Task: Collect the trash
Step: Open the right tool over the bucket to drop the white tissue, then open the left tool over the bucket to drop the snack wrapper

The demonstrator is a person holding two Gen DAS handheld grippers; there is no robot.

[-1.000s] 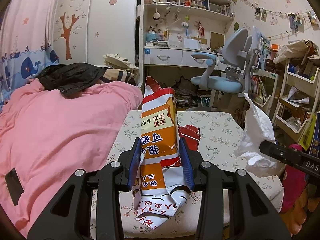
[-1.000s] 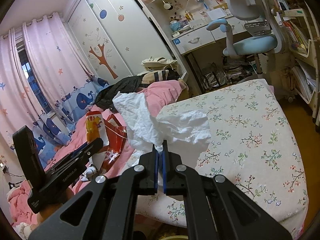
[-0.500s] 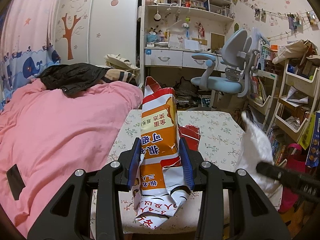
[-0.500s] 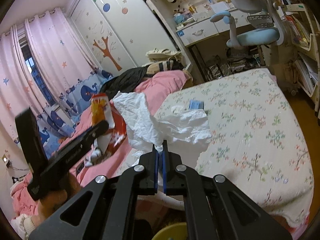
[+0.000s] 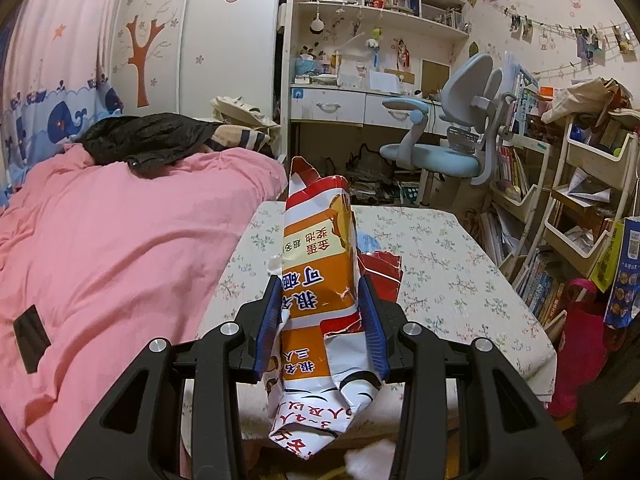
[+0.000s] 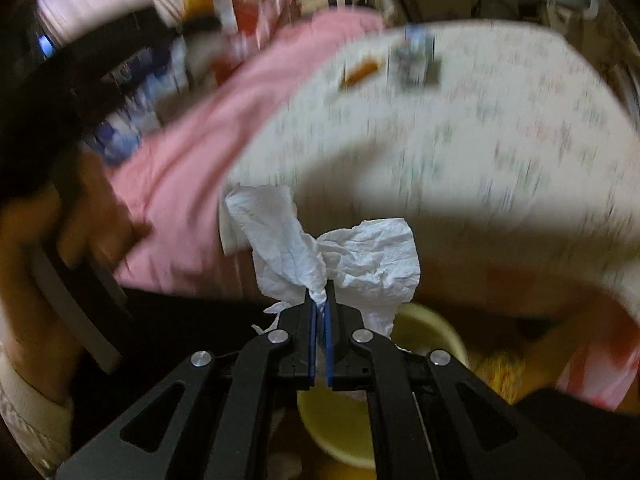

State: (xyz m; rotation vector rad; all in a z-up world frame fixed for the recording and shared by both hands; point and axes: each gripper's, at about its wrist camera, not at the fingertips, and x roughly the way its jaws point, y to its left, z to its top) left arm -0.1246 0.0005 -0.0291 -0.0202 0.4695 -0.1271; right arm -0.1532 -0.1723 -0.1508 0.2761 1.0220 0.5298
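In the left wrist view, the left tongs (image 5: 322,320) are clamped on a crumpled orange and white snack wrapper (image 5: 318,280), held upright above the near edge of the floral-covered bench (image 5: 452,264), beside the pink bed (image 5: 120,240). In the blurred right wrist view, the right tongs (image 6: 319,300) are pinched together on a white tissue (image 6: 340,256), over what seems to be a yellow bin (image 6: 340,424).

I see a bedroom: pink bedding (image 5: 120,248) left, floral-covered table (image 5: 448,264) centre, blue-grey desk chair (image 5: 452,136) before a white desk and shelves (image 5: 376,8), wardrobe with tree decal (image 5: 140,56), book racks (image 5: 576,200) right.
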